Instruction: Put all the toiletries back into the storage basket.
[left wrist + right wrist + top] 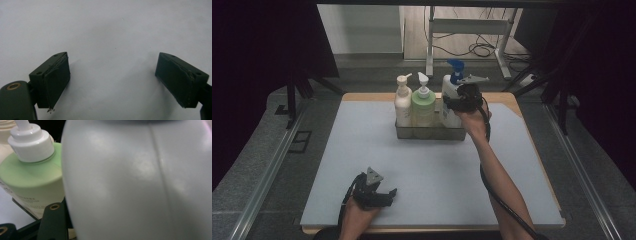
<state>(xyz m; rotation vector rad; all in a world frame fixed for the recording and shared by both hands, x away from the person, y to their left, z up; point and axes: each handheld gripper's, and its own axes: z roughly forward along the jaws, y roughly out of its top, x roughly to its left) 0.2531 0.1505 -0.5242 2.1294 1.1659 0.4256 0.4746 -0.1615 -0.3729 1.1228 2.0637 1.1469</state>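
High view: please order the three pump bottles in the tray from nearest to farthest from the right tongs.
1. White bottle with blue pump, at the right tongs, tray's right end.
2. Green bottle, middle.
3. Cream bottle, left end.

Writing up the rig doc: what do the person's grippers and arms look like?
Both the left gripper and the right gripper are black, each topped by a grey three-cornered plate. The left's jaws are blocky with flat dark pads, one frayed at its tip, plus a brass-coloured eyelet. A black cable trails along the right forearm. Forearms bare, no sleeves.
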